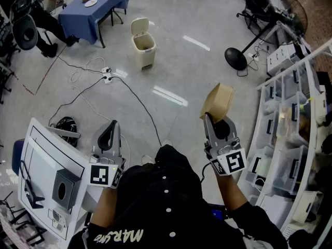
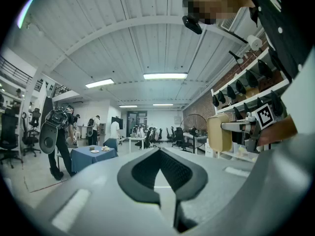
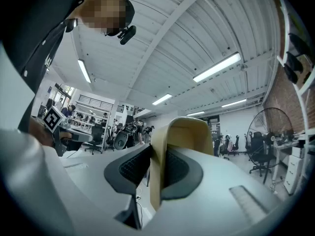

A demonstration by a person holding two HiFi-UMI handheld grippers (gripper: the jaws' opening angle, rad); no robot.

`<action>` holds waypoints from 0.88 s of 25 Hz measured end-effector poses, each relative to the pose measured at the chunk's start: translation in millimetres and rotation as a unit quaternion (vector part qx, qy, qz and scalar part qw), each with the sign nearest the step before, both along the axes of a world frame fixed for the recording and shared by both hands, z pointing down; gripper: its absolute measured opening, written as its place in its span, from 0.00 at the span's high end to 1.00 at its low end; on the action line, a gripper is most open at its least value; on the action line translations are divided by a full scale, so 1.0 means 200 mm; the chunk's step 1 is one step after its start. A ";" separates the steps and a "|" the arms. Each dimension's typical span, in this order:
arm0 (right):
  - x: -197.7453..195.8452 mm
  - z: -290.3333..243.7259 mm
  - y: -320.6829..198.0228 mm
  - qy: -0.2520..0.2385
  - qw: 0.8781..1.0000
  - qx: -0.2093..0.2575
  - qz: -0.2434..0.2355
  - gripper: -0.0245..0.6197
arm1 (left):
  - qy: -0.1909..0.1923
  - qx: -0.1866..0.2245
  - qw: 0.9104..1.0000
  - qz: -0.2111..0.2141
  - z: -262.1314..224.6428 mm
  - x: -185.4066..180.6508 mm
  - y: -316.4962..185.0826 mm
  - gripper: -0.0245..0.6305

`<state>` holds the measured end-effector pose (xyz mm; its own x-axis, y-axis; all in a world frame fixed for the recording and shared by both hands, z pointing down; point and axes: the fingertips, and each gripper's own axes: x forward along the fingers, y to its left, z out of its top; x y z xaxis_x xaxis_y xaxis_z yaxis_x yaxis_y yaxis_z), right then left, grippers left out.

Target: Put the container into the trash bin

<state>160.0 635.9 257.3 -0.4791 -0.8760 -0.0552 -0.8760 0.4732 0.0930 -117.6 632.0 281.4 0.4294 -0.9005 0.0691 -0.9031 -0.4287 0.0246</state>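
My right gripper (image 1: 217,120) is shut on a beige container (image 1: 218,101) and holds it level in front of me, above the floor. In the right gripper view the container's wall (image 3: 183,137) stands pinched between the two dark pads (image 3: 129,167). The cream trash bin (image 1: 143,42) stands far ahead on the grey floor with its lid up. My left gripper (image 1: 109,131) hangs level at the left, shut with nothing in it; its pads (image 2: 183,173) meet in the left gripper view, where the container (image 2: 219,132) also shows at the right.
Cables and a power strip (image 1: 106,75) lie on the floor between me and the bin. A blue table (image 1: 91,12) stands at the back left with a person (image 1: 44,19) beside it. Shelves with plastic boxes (image 1: 290,134) line the right. A floor fan (image 1: 282,12) stands back right.
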 end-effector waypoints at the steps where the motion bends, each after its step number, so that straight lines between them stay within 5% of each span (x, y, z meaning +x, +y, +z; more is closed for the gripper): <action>1: 0.00 0.00 0.01 0.000 1.000 0.001 0.000 0.84 | 0.001 0.007 1.000 0.006 0.00 0.00 0.01 0.96; 22: -0.05 -0.04 -0.10 -0.011 0.999 0.013 -0.029 0.83 | 0.011 0.017 1.000 0.017 -0.02 0.06 -0.11 0.96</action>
